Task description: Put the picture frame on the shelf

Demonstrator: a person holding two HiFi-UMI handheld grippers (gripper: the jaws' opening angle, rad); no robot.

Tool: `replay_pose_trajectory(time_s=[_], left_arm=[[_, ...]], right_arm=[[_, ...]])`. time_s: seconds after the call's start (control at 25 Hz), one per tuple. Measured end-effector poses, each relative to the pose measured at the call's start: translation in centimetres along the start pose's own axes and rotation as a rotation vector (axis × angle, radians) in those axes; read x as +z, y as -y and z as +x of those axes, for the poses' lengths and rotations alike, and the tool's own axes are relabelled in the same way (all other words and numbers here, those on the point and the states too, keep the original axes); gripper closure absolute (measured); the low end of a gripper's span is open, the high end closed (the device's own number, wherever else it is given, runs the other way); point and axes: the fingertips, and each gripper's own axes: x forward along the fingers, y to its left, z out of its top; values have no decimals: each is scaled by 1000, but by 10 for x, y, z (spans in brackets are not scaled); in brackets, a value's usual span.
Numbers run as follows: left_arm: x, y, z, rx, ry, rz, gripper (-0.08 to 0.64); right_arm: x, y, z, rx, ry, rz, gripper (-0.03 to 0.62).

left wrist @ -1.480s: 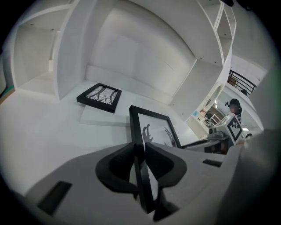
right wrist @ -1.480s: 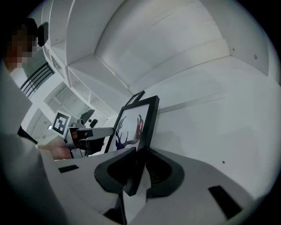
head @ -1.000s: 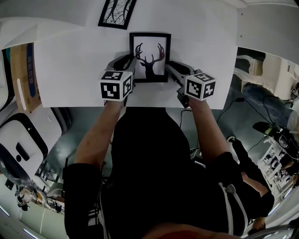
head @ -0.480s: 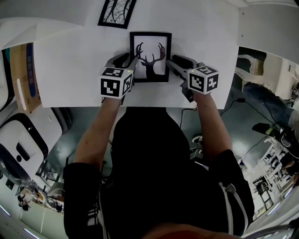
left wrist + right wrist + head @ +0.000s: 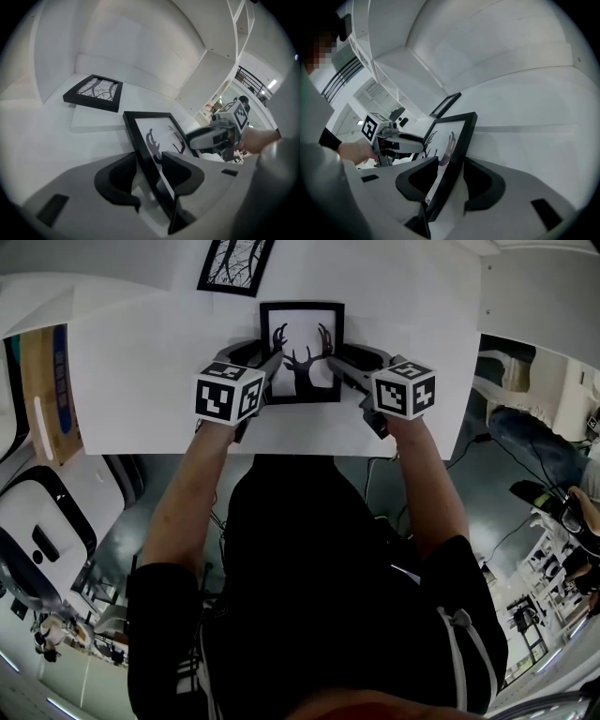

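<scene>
The black picture frame (image 5: 302, 329) with a deer-antler print rests tilted on the white shelf (image 5: 141, 371). My left gripper (image 5: 261, 354) straddles its left edge and my right gripper (image 5: 352, 359) its right edge. In the left gripper view the frame (image 5: 157, 140) runs between the jaws of the left gripper (image 5: 150, 164), which are opening, with a gap at the left pad. In the right gripper view the frame (image 5: 452, 136) likewise sits between the opening jaws of the right gripper (image 5: 451, 171), and the pads are off it.
A second black frame (image 5: 234, 266) with a branch print lies flat on a raised white board further back on the shelf (image 5: 93, 93). The shelf's side wall (image 5: 534, 296) rises at the right. The shelf's front edge is just under my wrists.
Both grippers' jaws have spread apart from the frame's side edges. The grippers have shifted slightly further in along the frame. The frame stays where it was.
</scene>
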Motion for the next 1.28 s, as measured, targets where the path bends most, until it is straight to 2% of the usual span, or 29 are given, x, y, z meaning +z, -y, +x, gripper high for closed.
replay_pose_trajectory(time_s=[0.12, 0.28, 0.4, 0.48, 0.56, 0.8, 1.04, 1.28], left_arm=[[1, 0, -1, -16, 18, -36, 390], [0, 0, 0, 0, 12, -26, 390], [2, 4, -6, -14, 26, -41, 402], [3, 8, -14, -27, 49, -49, 417], [5, 13, -25, -44, 75, -55, 436], [6, 33, -59, -45, 117, -25, 463], [10, 57, -89, -38, 143, 18, 463], [9, 90, -126, -33, 202, 59, 463]], right_arm=[[2, 0, 2, 5, -9, 25, 430], [4, 1, 3, 12, -4, 62, 430], [7, 2, -4, 21, 49, 104, 450], [11, -3, -13, 53, 101, 137, 486], [13, -12, -22, 103, 143, 154, 494], [0, -47, -39, 195, 108, 58, 506], [-1, -74, -66, 293, 156, 7, 511], [1, -107, -103, 368, 211, -109, 513]])
